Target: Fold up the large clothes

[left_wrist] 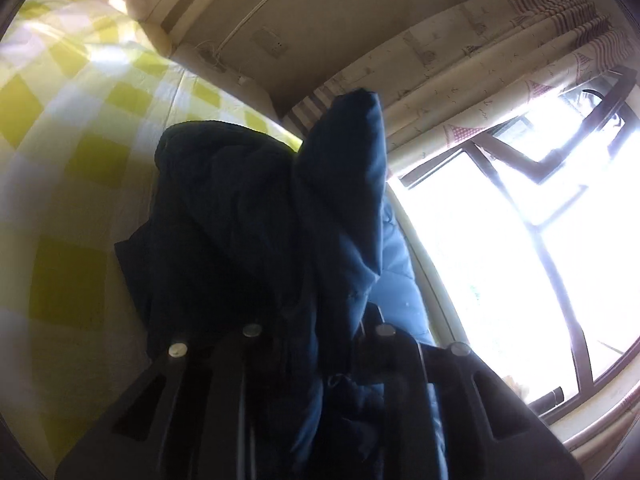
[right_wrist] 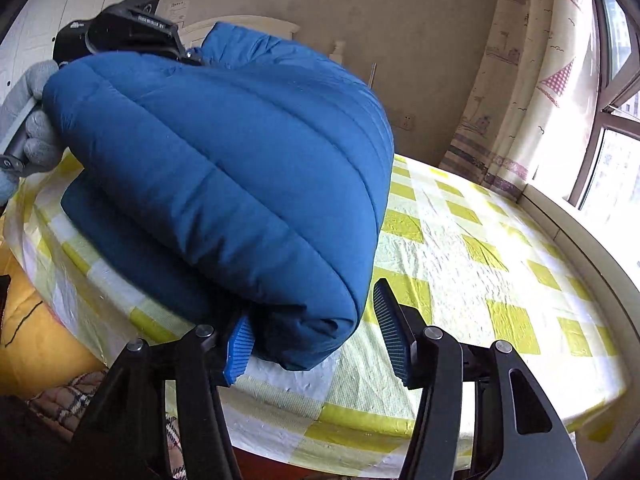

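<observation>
A padded blue jacket (right_wrist: 224, 160) lies folded into a thick bundle on the bed, part of it lifted off the sheet. In the left wrist view the jacket (left_wrist: 240, 208) looks dark against the window light. A fold of it runs up between the fingers of my left gripper (left_wrist: 316, 320), which is shut on it. The right wrist view shows that gripper (right_wrist: 132, 28) at the bundle's far edge, held by a grey-gloved hand (right_wrist: 36, 128). My right gripper (right_wrist: 312, 304) stands open around the bundle's near fold. Its left pad (right_wrist: 240, 344) touches the fabric and its right pad (right_wrist: 394, 332) stands apart.
The bed (right_wrist: 480, 264) has a yellow and white checked sheet. A window (right_wrist: 616, 128) and a patterned curtain (right_wrist: 532, 80) are on the right, and a white headboard (right_wrist: 248, 24) is at the far wall. An orange cloth (right_wrist: 36, 340) and a plaid fabric (right_wrist: 76, 396) lie beside the bed, lower left.
</observation>
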